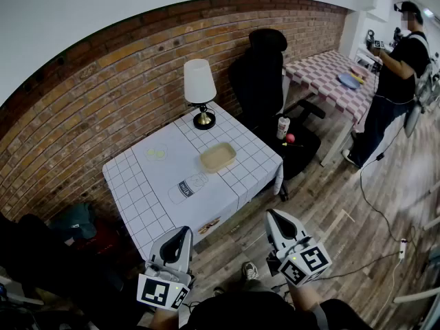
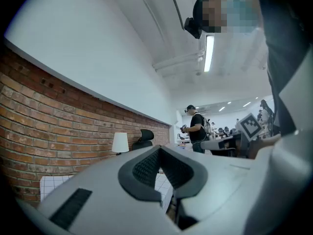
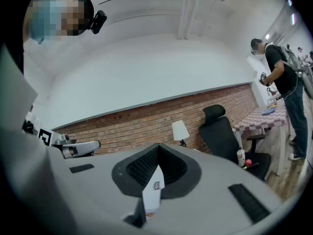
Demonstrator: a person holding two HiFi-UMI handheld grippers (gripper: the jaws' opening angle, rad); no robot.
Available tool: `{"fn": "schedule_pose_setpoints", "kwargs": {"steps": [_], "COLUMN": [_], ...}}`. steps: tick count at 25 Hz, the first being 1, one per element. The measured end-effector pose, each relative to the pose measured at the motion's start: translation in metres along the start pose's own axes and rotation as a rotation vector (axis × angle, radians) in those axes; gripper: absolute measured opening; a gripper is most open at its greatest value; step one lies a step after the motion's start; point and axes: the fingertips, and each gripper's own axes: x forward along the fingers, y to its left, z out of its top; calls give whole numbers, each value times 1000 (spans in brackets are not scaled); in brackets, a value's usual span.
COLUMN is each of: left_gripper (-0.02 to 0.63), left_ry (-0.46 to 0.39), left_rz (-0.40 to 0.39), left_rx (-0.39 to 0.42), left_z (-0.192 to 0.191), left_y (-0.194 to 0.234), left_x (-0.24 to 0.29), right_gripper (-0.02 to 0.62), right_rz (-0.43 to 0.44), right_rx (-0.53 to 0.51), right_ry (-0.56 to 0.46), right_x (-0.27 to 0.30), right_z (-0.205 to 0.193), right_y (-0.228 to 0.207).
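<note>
Both grippers hang in the air in front of a small table with a white grid cloth (image 1: 137, 184). My left gripper (image 1: 184, 231) is shut, jaws meeting at a point (image 2: 159, 149), with nothing between them. My right gripper (image 1: 273, 214) is shut too (image 3: 157, 147), also holding nothing. On the cloth lie a shallow tan tray (image 1: 218, 157), a flat white carton with a dark label (image 1: 189, 186) and a pale yellow item (image 1: 156, 154). A white-shaded lamp (image 1: 199, 82) stands at the table's far corner. The carton's label shows through the slit below the right jaws (image 3: 155, 185).
A brick wall (image 1: 103, 95) runs behind the table. A black office chair (image 1: 265, 74) with a bottle (image 1: 282, 127) and a red ball (image 1: 291, 139) on its seat stands to the right. Beyond it, a person in black (image 1: 395, 67) stands at a checkered table (image 1: 323, 71). Cables cross the wooden floor (image 1: 357, 205).
</note>
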Motion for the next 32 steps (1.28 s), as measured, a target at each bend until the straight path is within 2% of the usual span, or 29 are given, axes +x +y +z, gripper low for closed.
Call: {"fn": "schedule_pose_setpoints", "kwargs": {"steps": [6,12,17,32], "left_gripper": [9,9,9,9], "left_ry": [6,5,-13,7], "left_rz": [25,55,94,181], "left_rx": [-38,-43,-40,-47], "left_z": [-9,-15,-16,-30], "left_y": [-2,0,5,3], "left_x": [13,37,61,108], "right_gripper": [3,3,5,5], "right_rz": [29,25,57,126], "right_rx": [43,8,-3,18], "right_ry": [2,9,9,55], "right_x": [3,21,42,74], "right_z": [-5,-2,5,-1], "right_y": [-17,-43,-66,-113]}}
